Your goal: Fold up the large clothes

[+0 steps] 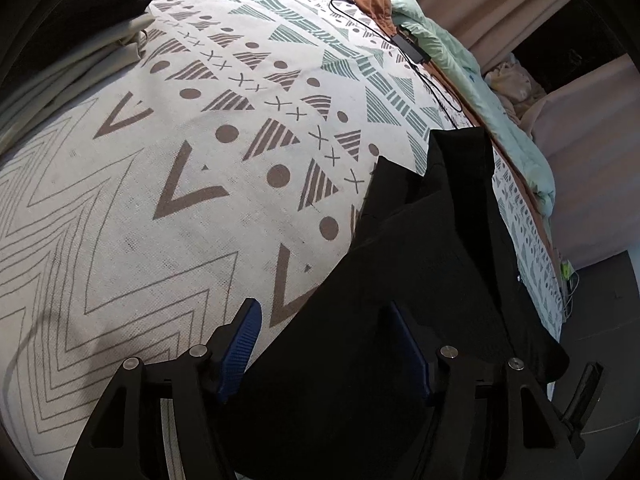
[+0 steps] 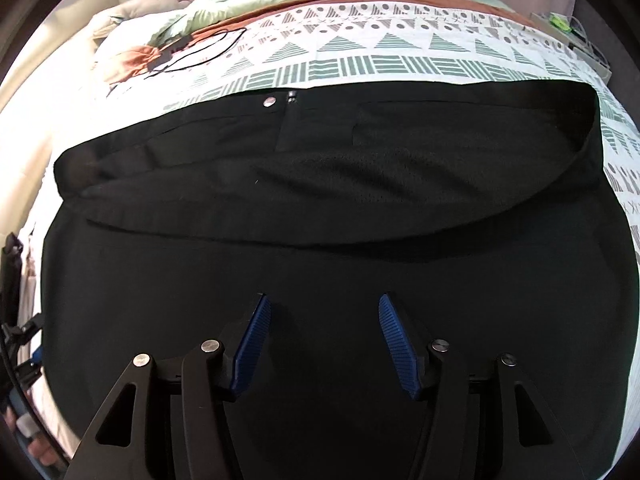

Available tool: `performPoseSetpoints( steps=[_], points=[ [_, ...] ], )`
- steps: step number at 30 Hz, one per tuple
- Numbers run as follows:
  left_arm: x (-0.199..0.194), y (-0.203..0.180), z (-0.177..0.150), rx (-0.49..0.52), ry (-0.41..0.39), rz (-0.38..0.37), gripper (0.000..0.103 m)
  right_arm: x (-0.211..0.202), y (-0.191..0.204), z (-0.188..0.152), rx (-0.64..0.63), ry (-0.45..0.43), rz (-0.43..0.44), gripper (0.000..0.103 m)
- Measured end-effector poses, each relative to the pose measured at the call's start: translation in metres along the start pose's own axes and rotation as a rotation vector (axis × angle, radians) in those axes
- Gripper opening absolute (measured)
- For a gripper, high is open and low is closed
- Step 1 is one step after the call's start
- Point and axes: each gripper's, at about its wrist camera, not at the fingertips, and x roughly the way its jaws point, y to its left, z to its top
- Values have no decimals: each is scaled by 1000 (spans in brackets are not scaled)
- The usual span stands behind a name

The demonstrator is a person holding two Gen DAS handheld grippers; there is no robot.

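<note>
A large black garment [image 2: 320,208] with a silver snap [image 2: 270,101] at its far edge lies spread on the patterned bed cover [image 2: 400,64]. Its far part is folded back over itself. My right gripper [image 2: 324,298] hovers over the near part, open, with both blue pads bare. In the left wrist view the same black garment [image 1: 440,240] lies at the right on the bed cover [image 1: 180,160]. My left gripper [image 1: 322,306] is open astride the garment's left edge, and the cloth runs between the jaws without being pinched.
Folded dark and pale clothes [image 1: 80,20] are stacked at the far left. A black cable with a small box [image 1: 410,48] lies beside a mint quilt [image 1: 460,80] along the bed's far side. The bed's edge and grey floor [image 1: 600,320] are at the right.
</note>
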Motion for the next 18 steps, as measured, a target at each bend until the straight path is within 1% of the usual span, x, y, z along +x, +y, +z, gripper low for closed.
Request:
performPoseSetpoints(
  steps=[4, 9, 15, 18],
  points=[
    [4, -8, 5, 12, -9, 4, 66, 13, 4, 10, -2, -9, -34, 57],
    [13, -13, 14, 13, -15, 15, 66, 24, 8, 28, -7, -22, -52, 57],
    [14, -12, 22, 0, -15, 9, 66, 29, 4, 57, 10, -70, 3, 55],
    [12, -8, 24, -15, -19, 7, 66, 35, 0, 73, 24, -79, 4, 55]
  ],
)
